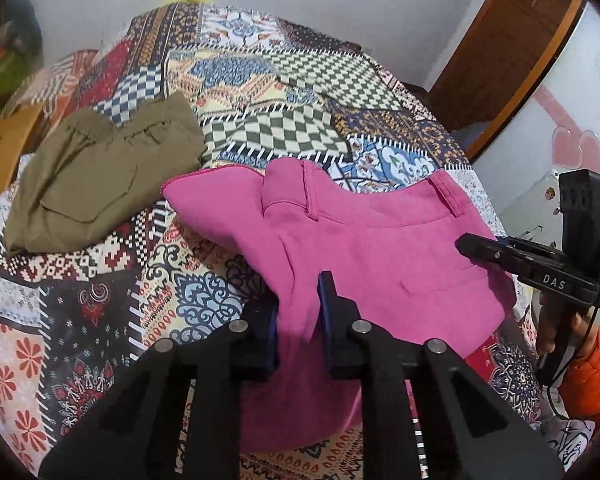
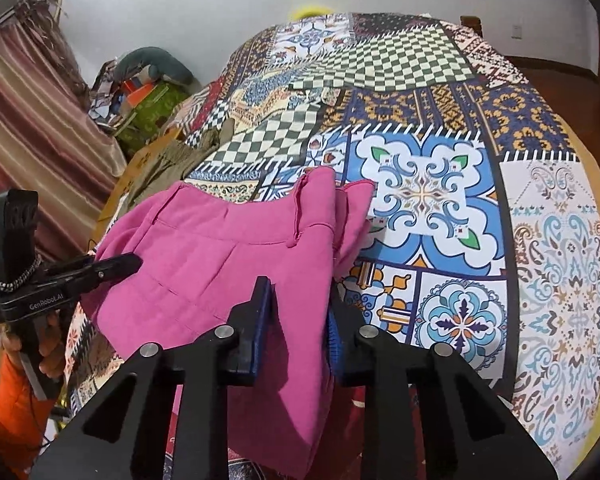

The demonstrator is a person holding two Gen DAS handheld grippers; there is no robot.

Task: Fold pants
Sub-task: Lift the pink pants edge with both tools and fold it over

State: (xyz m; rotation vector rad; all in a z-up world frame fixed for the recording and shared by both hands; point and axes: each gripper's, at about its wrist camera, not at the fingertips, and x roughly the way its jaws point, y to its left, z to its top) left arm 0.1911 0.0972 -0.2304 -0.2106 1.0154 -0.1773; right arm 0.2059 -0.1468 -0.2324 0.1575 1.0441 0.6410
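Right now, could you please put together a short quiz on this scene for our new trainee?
1. Multiple choice: which garment do both tongs grip? A) the olive pants B) the pink pants C) the patterned tablecloth
2. True or false: the olive pants lie folded on the table, apart from both tongs.
3. Fill in: the left tongs and the right tongs each pinch pink ____ between their blue pads.

Key: 1 B; 2 true; 3 fabric.

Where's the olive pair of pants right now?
The olive pants lie folded on the patterned tablecloth, upper left in the left wrist view, beyond and apart from the pink pants.
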